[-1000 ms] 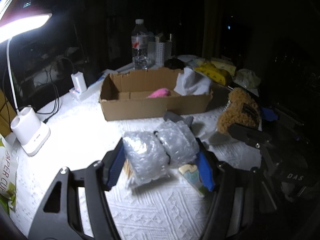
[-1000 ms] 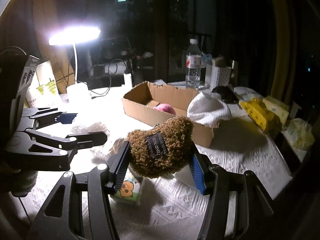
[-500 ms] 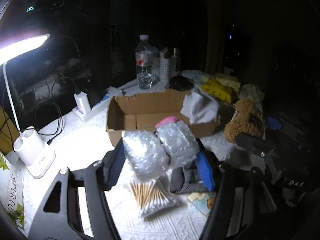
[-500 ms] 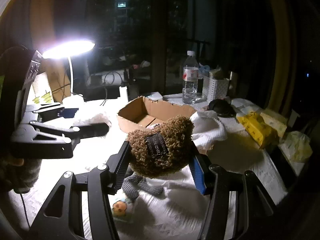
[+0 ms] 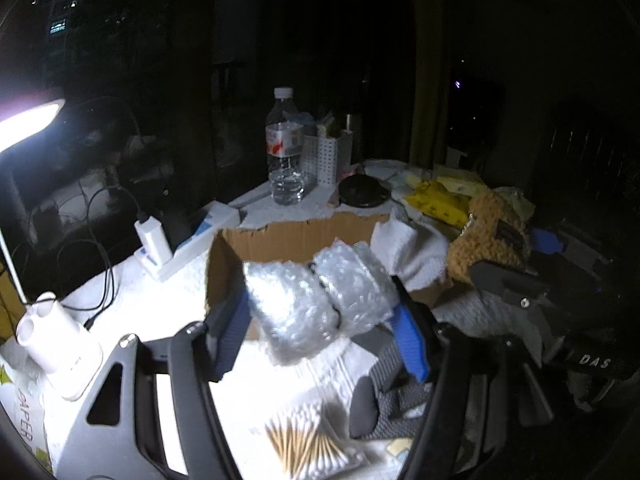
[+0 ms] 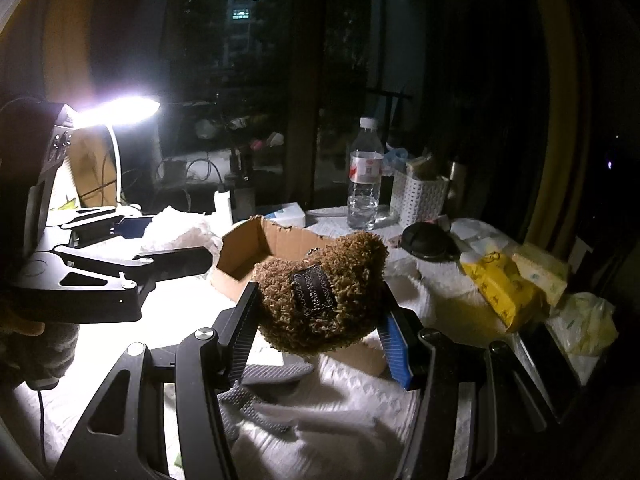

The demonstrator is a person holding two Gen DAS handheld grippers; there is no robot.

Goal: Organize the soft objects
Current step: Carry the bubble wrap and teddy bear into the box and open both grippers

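Observation:
My left gripper [image 5: 320, 320] is shut on a roll of bubble wrap [image 5: 316, 292] and holds it in the air just in front of the open cardboard box [image 5: 296, 236]. My right gripper [image 6: 320, 320] is shut on a brown fuzzy plush toy [image 6: 320, 292] with a dark label, held above the box's near right end [image 6: 256, 248]. The plush also shows at the right in the left wrist view [image 5: 488, 232]. A white soft cloth [image 5: 408, 248] hangs over the box's right end. A grey sock [image 5: 384, 392] lies on the table below me.
A desk lamp [image 6: 120, 108] shines at the left, its base [image 5: 60, 344] near the left edge. A water bottle [image 5: 286, 148], a white perforated basket [image 6: 420, 196], a black round thing [image 6: 428, 240] and yellow tissue packs [image 6: 500, 284] stand behind and right. Cotton swabs [image 5: 308, 444] lie in front.
Both grippers have risen and moved forward toward the box with their loads. The bubble wrap and the plush now stand at the box's near rim.

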